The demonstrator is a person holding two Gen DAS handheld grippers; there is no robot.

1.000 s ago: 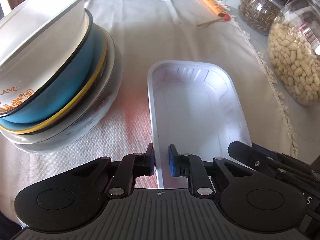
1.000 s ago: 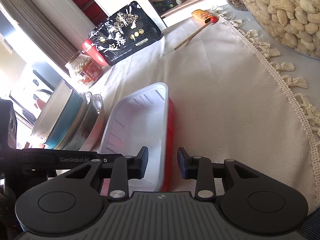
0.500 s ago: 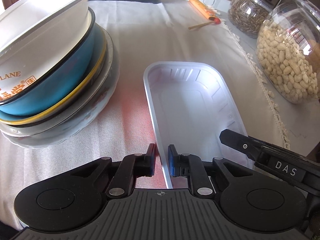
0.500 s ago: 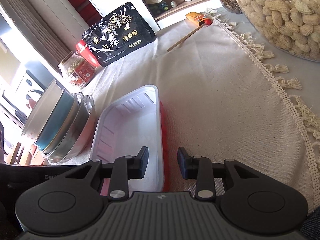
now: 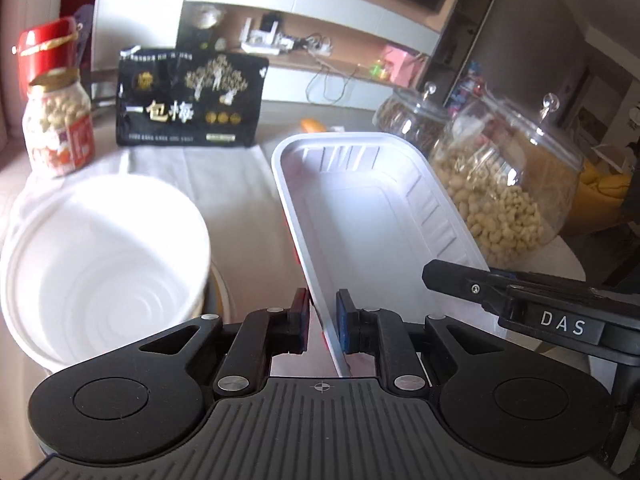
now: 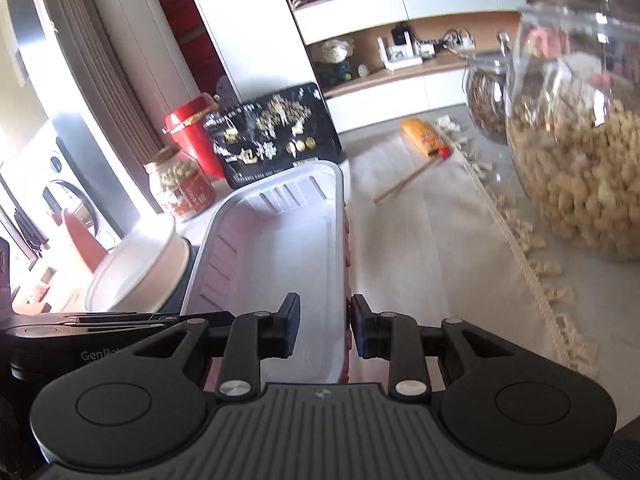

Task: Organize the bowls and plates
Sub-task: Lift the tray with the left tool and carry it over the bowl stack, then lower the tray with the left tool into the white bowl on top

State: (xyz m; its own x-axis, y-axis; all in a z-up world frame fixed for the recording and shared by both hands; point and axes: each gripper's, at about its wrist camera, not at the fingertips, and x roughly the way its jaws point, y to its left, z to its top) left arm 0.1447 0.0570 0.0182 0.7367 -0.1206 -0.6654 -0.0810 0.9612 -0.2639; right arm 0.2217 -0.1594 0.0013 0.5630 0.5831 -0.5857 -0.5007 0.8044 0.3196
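In the left wrist view, the left gripper (image 5: 322, 322) was closed on the near left rim of the white tray (image 5: 360, 216), the thin wall pinched between its pads. The tray was up off the cloth, its long axis running from near to far and its far end tipped a little upward, toward the black bag (image 5: 188, 98). Down to the left stood the stack of bowls (image 5: 100, 264), the white one on top and open. By my judgement the bowls were already gathered and the tray was the piece yet to be placed, probably on or beside that stack. The peanut jar (image 5: 504, 196) stood just right of the tray.

In the right wrist view, the right gripper (image 6: 323, 328) had just closed on the tray's right rim, near the red outer wall; the pads straddled it and seemed to press. The tray pointed far and slightly left, with the stack at its left.
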